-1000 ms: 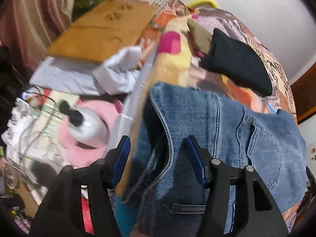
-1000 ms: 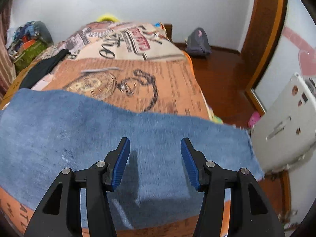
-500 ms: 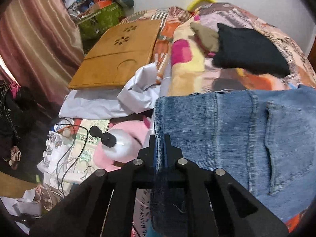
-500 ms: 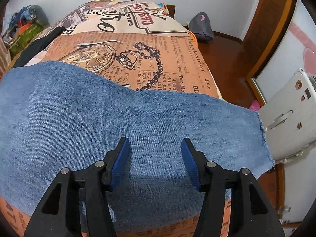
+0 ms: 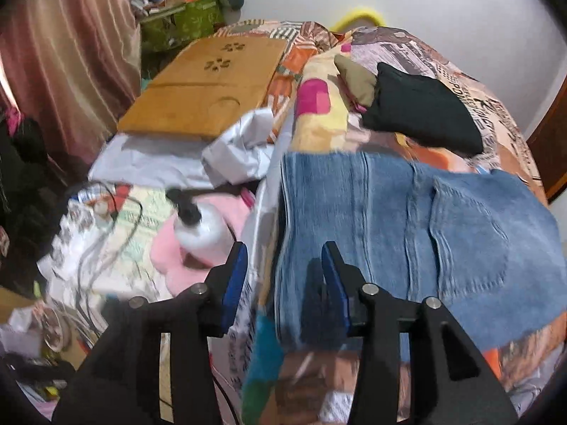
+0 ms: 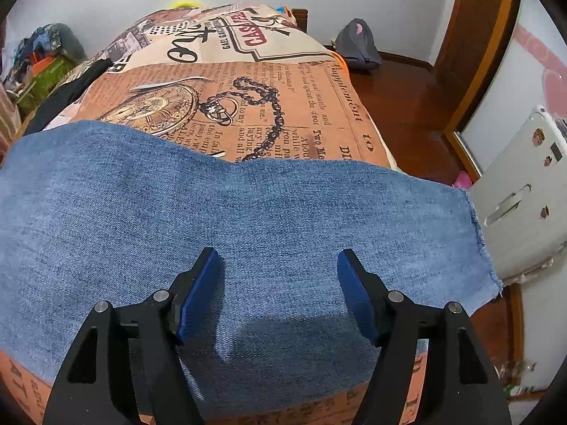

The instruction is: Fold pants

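Blue denim pants (image 5: 407, 226) lie flat across the bed, waistband end at the left edge, back pocket facing up. In the right wrist view the leg end (image 6: 248, 233) lies flat, its frayed hem at the right bed edge. My left gripper (image 5: 281, 272) is open and empty, its jaws standing either side of the waistband edge, just above it. My right gripper (image 6: 278, 290) is open and empty, hovering over the leg near the hem.
The bed (image 6: 248, 106) has an orange newspaper-print cover. Folded black clothing (image 5: 421, 117) lies beyond the pants. Left of the bed are a wooden lap board (image 5: 205, 92), white cloth (image 5: 230, 148), a white pump bottle (image 5: 202, 230) and cables. A white appliance (image 6: 524, 194) stands at right.
My left gripper was shut on the waistband edge half a second ago; it has let go and now stands open. The pants have settled flat. My right gripper stayed open over the leg.
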### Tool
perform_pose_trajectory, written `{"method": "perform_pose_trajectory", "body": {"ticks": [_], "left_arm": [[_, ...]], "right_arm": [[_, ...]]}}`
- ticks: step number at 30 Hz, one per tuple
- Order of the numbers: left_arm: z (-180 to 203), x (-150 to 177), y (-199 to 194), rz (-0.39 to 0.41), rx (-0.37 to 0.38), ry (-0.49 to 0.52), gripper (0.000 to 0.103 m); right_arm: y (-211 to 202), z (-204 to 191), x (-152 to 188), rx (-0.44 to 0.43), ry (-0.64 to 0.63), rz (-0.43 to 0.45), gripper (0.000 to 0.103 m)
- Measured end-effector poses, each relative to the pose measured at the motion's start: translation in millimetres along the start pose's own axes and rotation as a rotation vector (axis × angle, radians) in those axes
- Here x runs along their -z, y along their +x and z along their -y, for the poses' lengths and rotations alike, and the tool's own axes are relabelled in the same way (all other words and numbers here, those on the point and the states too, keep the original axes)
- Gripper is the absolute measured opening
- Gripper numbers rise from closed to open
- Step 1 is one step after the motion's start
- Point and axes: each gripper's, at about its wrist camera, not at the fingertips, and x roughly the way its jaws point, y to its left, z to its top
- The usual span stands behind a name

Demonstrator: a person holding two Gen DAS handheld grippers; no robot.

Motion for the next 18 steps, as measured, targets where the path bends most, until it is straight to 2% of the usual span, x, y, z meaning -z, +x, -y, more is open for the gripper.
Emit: {"method": "perform_pose_trajectory", "body": {"ticks": [4, 8, 9, 10, 11, 13, 15, 18], "left_arm": [[-1, 30, 3, -0.036, 0.017, -0.001, 0.044], [-4, 38, 6, -0.020, 0.042, -0.056, 0.044], [-3, 38, 7, -0.021, 0.051, -0.065, 0.039], [-2, 39, 9, -0.024, 0.062, -0.064, 0.030], [2, 39, 11, -0.026, 0.045, -0.054, 0.030], [17, 42, 17, -0.021, -0.051, 0.036, 0.028], [26, 44, 21, -0.014, -0.114, 0.104, 0.028], [27, 43, 25, -0.017, -0.151, 0.132, 0.028]], "right_arm": [[0, 2, 1, -0.010, 0.011, 0.002, 0.066], [0, 2, 1, -0.009, 0.009, 0.003, 0.066], [0, 2, 1, -0.009, 0.009, 0.003, 0.066], [0, 2, 1, -0.009, 0.009, 0.003, 0.066], [0, 2, 2, -0.008, 0.009, 0.004, 0.066], [-1, 3, 2, -0.008, 0.009, 0.006, 0.066], [-1, 3, 4, -0.003, 0.007, 0.009, 0.067], [-3, 5, 7, 0.013, -0.011, 0.010, 0.070]]}}
